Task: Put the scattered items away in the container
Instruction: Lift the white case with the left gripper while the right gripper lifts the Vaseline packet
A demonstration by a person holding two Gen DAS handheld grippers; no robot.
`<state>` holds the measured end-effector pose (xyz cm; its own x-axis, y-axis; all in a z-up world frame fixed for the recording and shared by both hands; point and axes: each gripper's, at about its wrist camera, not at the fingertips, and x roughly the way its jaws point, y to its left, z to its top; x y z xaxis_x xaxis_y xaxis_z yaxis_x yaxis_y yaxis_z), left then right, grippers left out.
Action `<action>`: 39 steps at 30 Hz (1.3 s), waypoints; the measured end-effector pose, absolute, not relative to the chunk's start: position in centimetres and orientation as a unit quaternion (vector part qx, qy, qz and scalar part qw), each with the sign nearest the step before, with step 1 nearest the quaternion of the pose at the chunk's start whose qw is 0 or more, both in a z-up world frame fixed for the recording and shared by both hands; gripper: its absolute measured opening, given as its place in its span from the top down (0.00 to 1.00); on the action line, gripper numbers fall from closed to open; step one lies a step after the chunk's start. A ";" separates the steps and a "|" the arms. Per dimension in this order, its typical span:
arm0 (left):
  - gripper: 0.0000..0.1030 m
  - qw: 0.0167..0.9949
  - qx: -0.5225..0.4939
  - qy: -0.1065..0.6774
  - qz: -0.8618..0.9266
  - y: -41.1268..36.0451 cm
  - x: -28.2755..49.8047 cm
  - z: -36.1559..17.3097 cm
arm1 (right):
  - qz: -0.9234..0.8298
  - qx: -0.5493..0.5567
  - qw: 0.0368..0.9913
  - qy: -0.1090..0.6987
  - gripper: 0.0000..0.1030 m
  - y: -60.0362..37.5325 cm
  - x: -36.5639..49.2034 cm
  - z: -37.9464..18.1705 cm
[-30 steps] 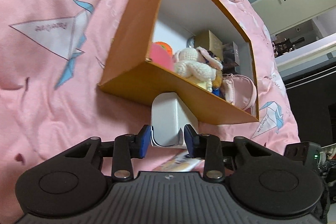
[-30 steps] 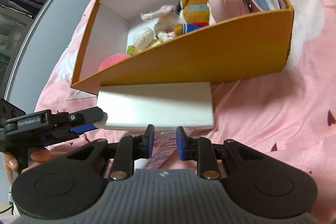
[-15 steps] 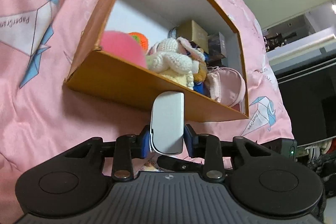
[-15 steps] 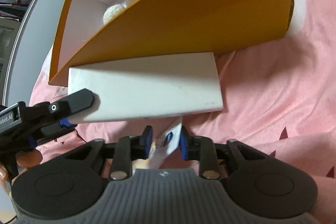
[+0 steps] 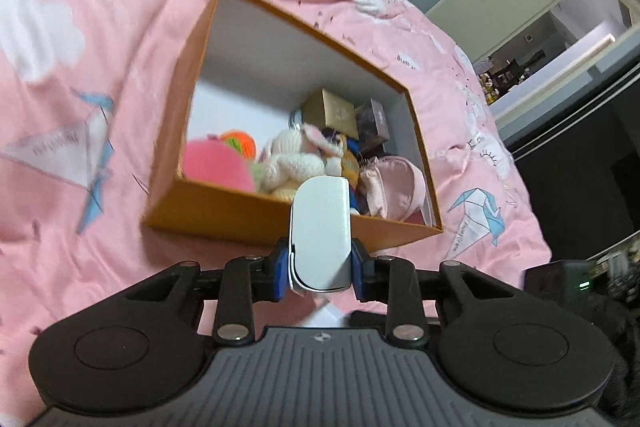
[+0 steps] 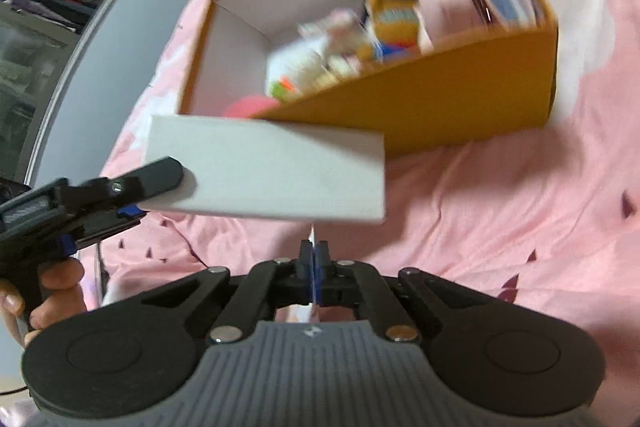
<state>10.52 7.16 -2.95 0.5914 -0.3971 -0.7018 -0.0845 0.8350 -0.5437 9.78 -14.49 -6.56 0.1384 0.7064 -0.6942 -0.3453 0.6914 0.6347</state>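
Now the left gripper (image 5: 320,269) has lifted the white box (image 5: 320,231), jaws closing, pads pressed on its end; a second ago the box lay on the pink quilt (image 5: 100,27) against the orange container (image 5: 248,217), and now it hangs level with the near rim. Meanwhile the right gripper (image 6: 314,259) has pinched fully shut on a thin card (image 6: 313,241). Both items look ready to go in.

A pink quilted bed cover (image 5: 100,75) with crane prints carries the orange box (image 5: 224,215).
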 end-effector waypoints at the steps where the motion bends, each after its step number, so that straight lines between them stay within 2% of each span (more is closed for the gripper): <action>1: 0.67 0.855 -0.258 0.442 -0.087 7.1 10.4 -2.4 | 0.360 0.157 0.746 0.538 1.00 -14.7 9.6 -5.7; 6: 0.67 0.867 -0.215 0.444 -0.077 7.5 9.6 -0.6 | 0.377 0.120 0.769 0.502 0.99 -18.1 10.3 -2.6; 7: 0.67 0.865 -0.210 0.449 -0.076 7.6 9.5 -0.4 | 0.374 0.110 0.769 0.506 0.94 -17.8 10.6 -2.8; 9: 0.67 0.864 -0.196 0.459 -0.071 7.8 9.2 -0.2 | 0.365 0.077 0.768 0.521 0.91 -18.0 11.1 -3.6; 12: 0.67 0.863 -0.172 0.471 -0.060 8.1 8.5 0.3 | 0.353 0.035 0.755 0.551 0.69 -17.8 12.1 -5.8; 15: 0.67 0.863 -0.147 0.479 -0.057 8.5 8.1 0.6 | 0.349 0.014 0.733 0.584 0.67 -17.6 13.0 -8.6; 21: 0.67 0.850 -0.133 0.506 -0.053 8.8 8.6 -0.8 | 0.354 0.032 0.689 0.631 0.57 -18.1 14.6 -12.6; 26: 0.67 0.849 -0.134 0.508 -0.061 8.6 8.8 -1.7 | 0.363 0.070 0.671 0.642 0.57 -18.9 14.8 -13.5; 39: 0.62 0.845 -0.041 0.530 -0.053 4.4 7.2 -4.4 | 0.360 0.069 0.681 0.633 0.57 -18.8 13.3 -12.2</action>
<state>7.23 4.39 -4.40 0.4315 -0.1335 -0.8922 0.0468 0.9910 -0.1256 13.33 -18.82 -12.21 -0.0616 0.5785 -0.8133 -0.4032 0.7310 0.5505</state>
